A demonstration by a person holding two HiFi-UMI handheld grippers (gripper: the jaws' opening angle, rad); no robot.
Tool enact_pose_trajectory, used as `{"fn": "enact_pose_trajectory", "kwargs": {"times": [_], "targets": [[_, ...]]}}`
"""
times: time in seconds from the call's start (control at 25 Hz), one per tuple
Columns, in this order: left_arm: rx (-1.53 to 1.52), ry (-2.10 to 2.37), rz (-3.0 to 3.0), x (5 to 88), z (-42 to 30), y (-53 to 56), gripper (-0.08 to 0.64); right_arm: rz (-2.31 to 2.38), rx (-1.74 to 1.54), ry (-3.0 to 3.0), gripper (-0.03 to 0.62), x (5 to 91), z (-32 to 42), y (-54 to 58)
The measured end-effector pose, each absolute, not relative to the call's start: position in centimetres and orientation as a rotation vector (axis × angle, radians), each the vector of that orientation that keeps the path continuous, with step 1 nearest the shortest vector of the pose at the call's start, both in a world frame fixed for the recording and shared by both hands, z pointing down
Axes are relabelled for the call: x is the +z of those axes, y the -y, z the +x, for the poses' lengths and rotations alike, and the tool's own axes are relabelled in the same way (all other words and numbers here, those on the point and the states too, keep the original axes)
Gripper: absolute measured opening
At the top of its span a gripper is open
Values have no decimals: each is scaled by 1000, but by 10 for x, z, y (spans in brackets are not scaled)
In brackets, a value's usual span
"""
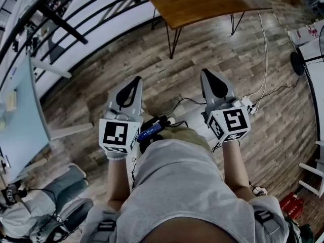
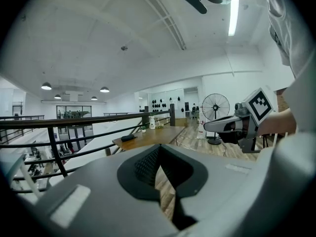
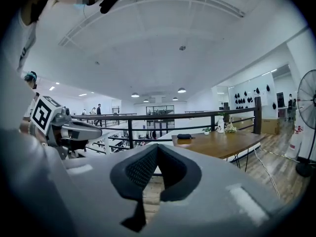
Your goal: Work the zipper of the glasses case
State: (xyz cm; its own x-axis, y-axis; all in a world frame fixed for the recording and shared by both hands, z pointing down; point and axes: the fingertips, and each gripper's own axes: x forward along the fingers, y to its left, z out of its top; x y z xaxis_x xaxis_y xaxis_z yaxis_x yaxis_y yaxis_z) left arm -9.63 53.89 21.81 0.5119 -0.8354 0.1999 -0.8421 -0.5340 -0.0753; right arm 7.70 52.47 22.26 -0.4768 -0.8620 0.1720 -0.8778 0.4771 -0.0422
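The left gripper (image 1: 135, 81) sits at about 9 o'clock of the head view's middle, held out in front of the person's body over the wooden floor (image 1: 101, 80); its jaws are pressed fully together with nothing between them, which looks like a carrying pose and not a working one; it points roughly level and ahead, toward the bench (image 1: 202, 4) at 12 o'clock, so the approach appears not yet made; on that bench, seen from the left gripper view at about 10 o'clock of the jaw tips, lies a small dark oblong (image 2: 127, 138), probably the glasses case, flat on the wood near the edge by the railing (image 2: 74, 127) and well apart from both grippers; its zipper is too small to make out; the right gripper (image 1: 206, 74), at about 3 o'clock, is held beside the left one and pointing the same way; its jaws are likewise closed tight and empty, presumably kept that way until the case is within reach.
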Motion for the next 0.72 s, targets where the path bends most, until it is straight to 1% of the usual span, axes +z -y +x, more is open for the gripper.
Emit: {"fn": "enact_pose_trajectory", "kwargs": {"times": [0.12,0.16,0.2,0.24,0.28,0.44,0.72], "targets": [[307,1504,2687,217,-92,-535,8,1541,188,2607,2,220,80,-523],[300,1500,2684,217,-90,-533,30,1537,187,2613,9,219,80,-522],[295,1493,2683,217,-88,-532,65,1531,188,2620,56,219,80,-522],[293,1488,2685,217,-86,-531,96,1527,190,2626,79,219,81,-521],[294,1485,2688,216,-84,-529,107,1525,191,2631,91,219,81,-520],[307,1484,2694,217,-79,-524,112,1516,188,2632,119,220,85,-514],[297,1487,2696,215,-75,-511,112,1526,185,2629,120,219,90,-503]]}}
